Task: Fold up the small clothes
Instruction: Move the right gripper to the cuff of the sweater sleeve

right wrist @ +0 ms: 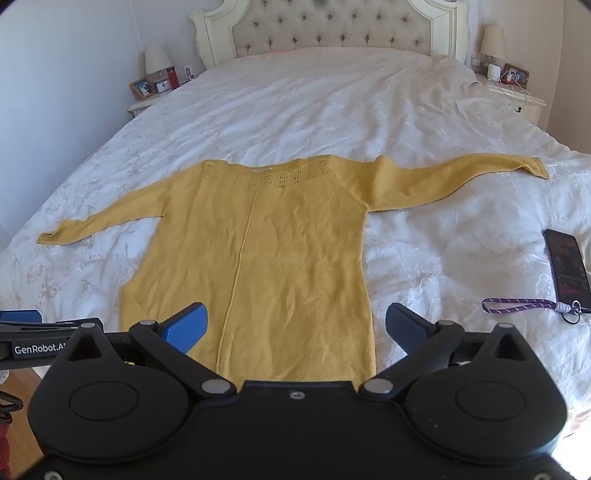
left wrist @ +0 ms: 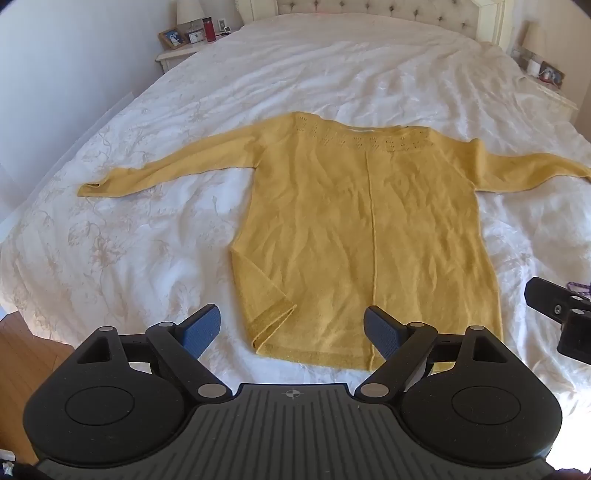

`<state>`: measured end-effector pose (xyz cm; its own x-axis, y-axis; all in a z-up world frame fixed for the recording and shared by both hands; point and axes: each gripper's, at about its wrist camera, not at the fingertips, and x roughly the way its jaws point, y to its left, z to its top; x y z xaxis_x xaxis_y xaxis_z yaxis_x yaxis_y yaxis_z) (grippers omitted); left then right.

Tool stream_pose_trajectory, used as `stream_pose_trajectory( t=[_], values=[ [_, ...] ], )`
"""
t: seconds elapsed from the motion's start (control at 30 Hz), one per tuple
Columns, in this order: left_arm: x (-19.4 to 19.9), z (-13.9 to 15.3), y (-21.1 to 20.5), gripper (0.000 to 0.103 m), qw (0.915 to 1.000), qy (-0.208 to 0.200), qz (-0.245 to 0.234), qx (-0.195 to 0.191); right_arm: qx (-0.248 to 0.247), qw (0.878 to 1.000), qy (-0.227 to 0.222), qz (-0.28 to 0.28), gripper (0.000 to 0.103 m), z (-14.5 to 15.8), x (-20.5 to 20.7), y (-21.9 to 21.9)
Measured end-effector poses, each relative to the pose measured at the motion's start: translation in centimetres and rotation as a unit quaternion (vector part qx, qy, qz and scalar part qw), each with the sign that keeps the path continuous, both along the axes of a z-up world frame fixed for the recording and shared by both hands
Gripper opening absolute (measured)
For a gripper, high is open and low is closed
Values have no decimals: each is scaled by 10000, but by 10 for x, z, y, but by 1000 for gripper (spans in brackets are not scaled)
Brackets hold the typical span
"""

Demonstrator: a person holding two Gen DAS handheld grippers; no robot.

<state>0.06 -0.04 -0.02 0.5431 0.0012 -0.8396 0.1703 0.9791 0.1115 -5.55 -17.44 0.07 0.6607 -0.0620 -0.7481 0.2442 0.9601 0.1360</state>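
A white bed (right wrist: 424, 122) with a floral-patterned cover fills both views; a tufted headboard (right wrist: 332, 29) stands at its far end.

One yellow knit sweater (right wrist: 258, 251) lies flat on the near half of the bed, spread open. Its fabric is lightly creased, a raised seam runs down the middle of the body, and a band of eyelet pattern runs below the neckline. The neckline points toward the headboard and the hem lies nearest the cameras, so the body's long axis runs from foot to head of the bed. Two sleeves extend sideways, roughly across the bed: the left sleeve (left wrist: 166, 173) angles slightly toward the foot, the right sleeve (right wrist: 461, 173) slightly toward the head.

Two grippers are in view. The left gripper (left wrist: 291, 328) hangs over the hem's left corner, fingers spread wide, nothing between the pads. The right gripper (right wrist: 295, 325) hangs over the hem's right portion, fingers at full spread, also holding nothing.

One dark phone (right wrist: 567, 266) lies on the bed right of the sweater, well apart from it. One purple lanyard (right wrist: 524, 305) lies just beside the phone.
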Motion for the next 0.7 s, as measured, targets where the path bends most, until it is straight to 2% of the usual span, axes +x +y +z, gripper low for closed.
stream_pose_trajectory(
  t=[0.7],
  values=[
    [20, -14, -4, 85, 9999, 154, 30, 62, 214, 9993, 292, 84, 102, -16, 25, -5]
  ],
)
